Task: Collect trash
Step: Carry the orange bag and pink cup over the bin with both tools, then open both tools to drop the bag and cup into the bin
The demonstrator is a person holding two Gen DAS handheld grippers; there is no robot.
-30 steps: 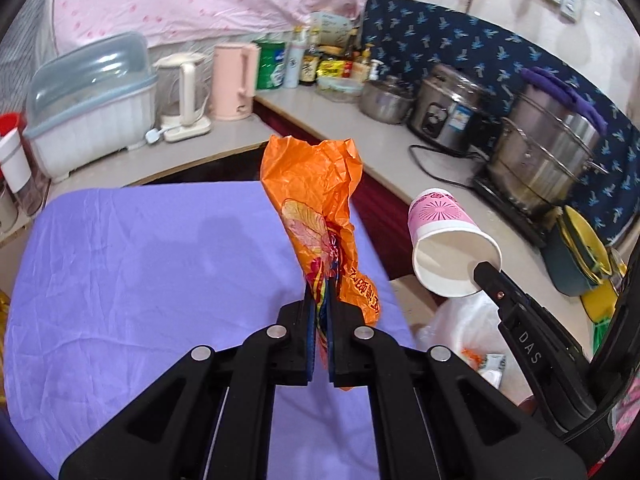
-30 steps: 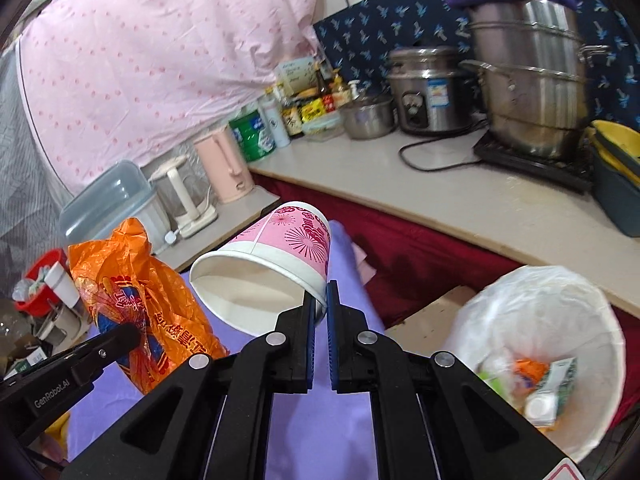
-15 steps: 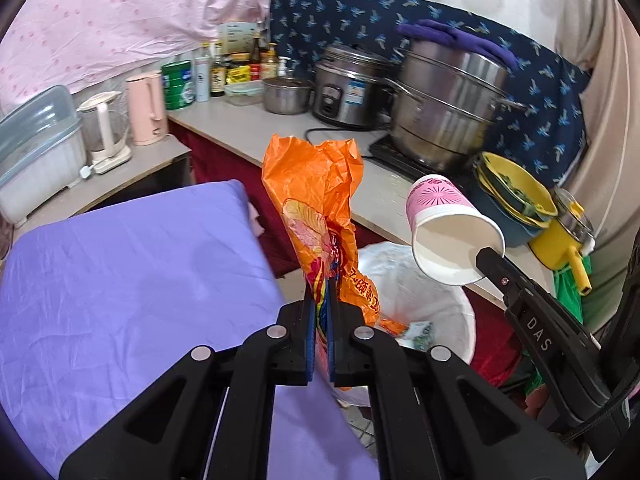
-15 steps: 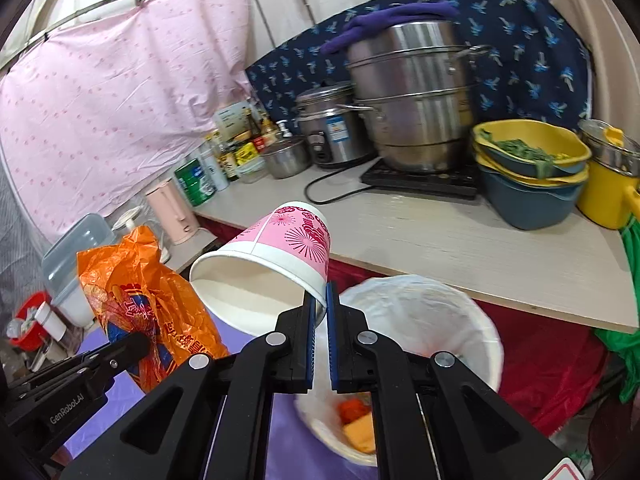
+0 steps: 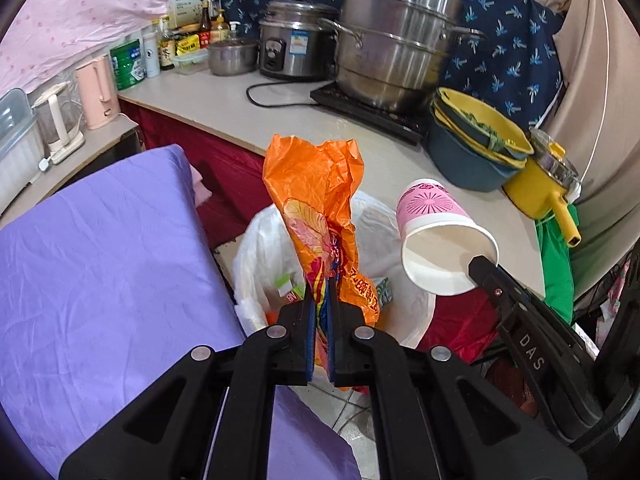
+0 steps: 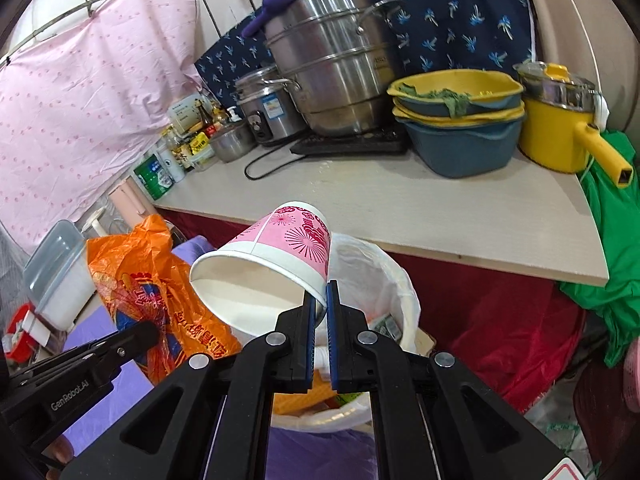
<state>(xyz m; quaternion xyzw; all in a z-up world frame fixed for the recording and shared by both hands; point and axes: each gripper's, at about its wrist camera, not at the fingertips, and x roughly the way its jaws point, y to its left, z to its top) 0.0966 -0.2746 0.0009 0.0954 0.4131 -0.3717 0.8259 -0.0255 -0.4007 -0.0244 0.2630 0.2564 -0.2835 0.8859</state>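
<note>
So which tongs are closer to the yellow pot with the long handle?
Right. The right tongs, pinching the pink paper cup, are on the side toward the yellow pot. The left tongs, clamping the orange bag, sit farther away, beside the purple cloth.

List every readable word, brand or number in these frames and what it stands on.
"DAS": right claw, on its arm.
"GenRobot.AI": left claw, on its arm.
Orange bag: red characters, too crumpled to read.
Green can, bottles, cooker: labels too small to read.
Pink cup: pattern only.
</note>
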